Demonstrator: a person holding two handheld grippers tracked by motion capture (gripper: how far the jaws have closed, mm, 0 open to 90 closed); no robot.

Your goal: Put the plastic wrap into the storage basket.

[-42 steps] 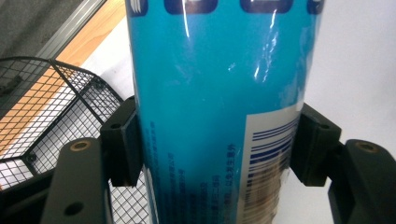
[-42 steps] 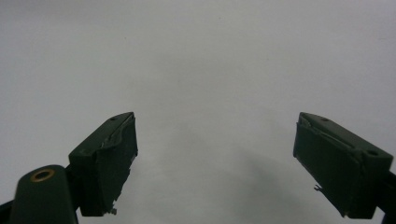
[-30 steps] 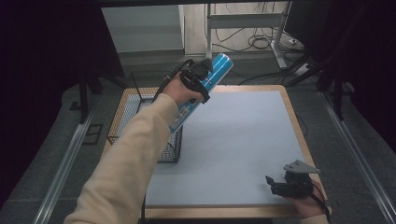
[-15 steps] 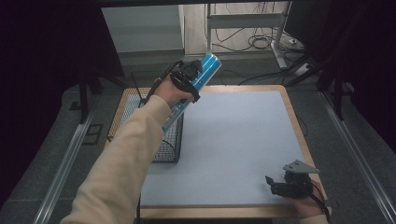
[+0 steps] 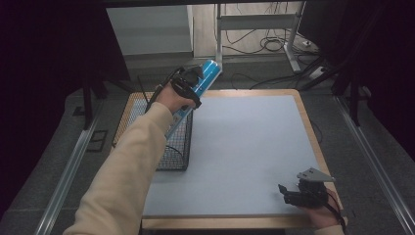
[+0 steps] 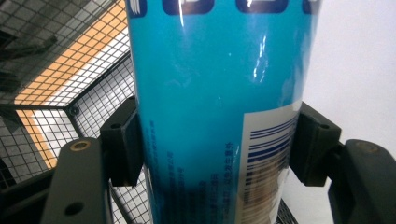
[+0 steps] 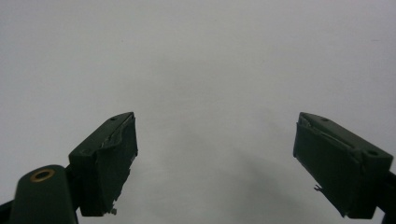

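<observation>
Currently, the left gripper is clamped on a tall blue can, both jaws pressed against its sides, and holds the can tilted above the right edge of the black wire basket at the counter's left side. The right gripper rests near the counter's front right corner, jaws spread wide with nothing between them.
</observation>
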